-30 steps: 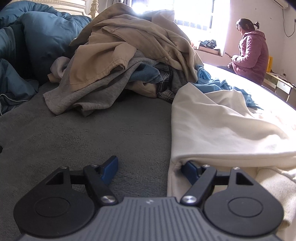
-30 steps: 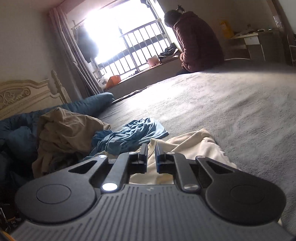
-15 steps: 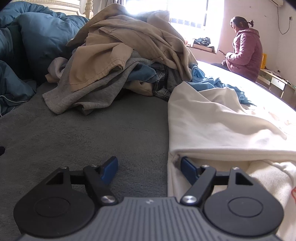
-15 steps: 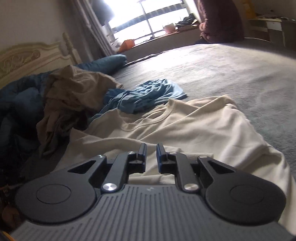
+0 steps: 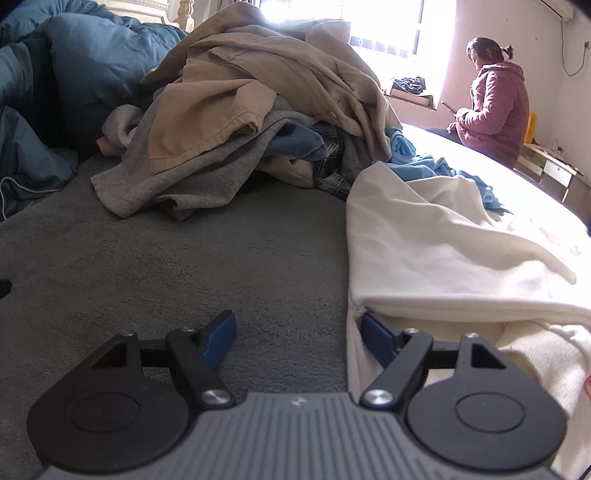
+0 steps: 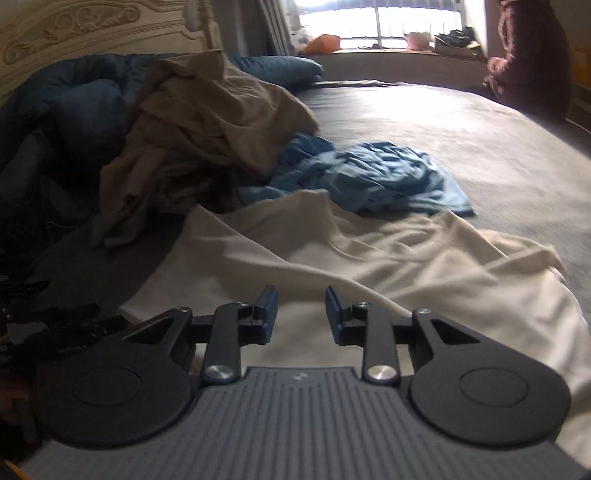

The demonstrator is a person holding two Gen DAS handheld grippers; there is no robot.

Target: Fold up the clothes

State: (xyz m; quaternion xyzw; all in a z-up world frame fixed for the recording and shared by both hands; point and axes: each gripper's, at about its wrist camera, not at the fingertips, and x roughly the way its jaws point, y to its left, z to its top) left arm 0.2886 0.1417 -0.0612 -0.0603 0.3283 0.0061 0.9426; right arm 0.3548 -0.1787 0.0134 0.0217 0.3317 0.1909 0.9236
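Note:
A cream shirt (image 5: 443, 251) lies spread on the grey bed cover (image 5: 184, 258). My left gripper (image 5: 299, 339) is open wide at its near left corner. Its right pad sits tucked against the folded hem there, and its left pad rests over bare bed cover. In the right wrist view the same cream shirt (image 6: 369, 266) lies wrinkled, neckline toward the far side. My right gripper (image 6: 301, 314) hovers low over its near part. Its jaws are opening, with nothing pinched between the blue pads.
A heap of beige, grey and plaid clothes (image 5: 240, 122) rises behind the shirt. A light blue garment (image 6: 369, 177) lies crumpled beside it. A dark blue duvet (image 5: 55, 92) and a carved headboard (image 6: 92, 29) fill the left. A person in a pink jacket (image 5: 495, 103) sits by the window.
My right gripper has swung left over the cream shirt and rolled level, and its jaws have parted from nearly shut. The left gripper has stayed where it was, still open.

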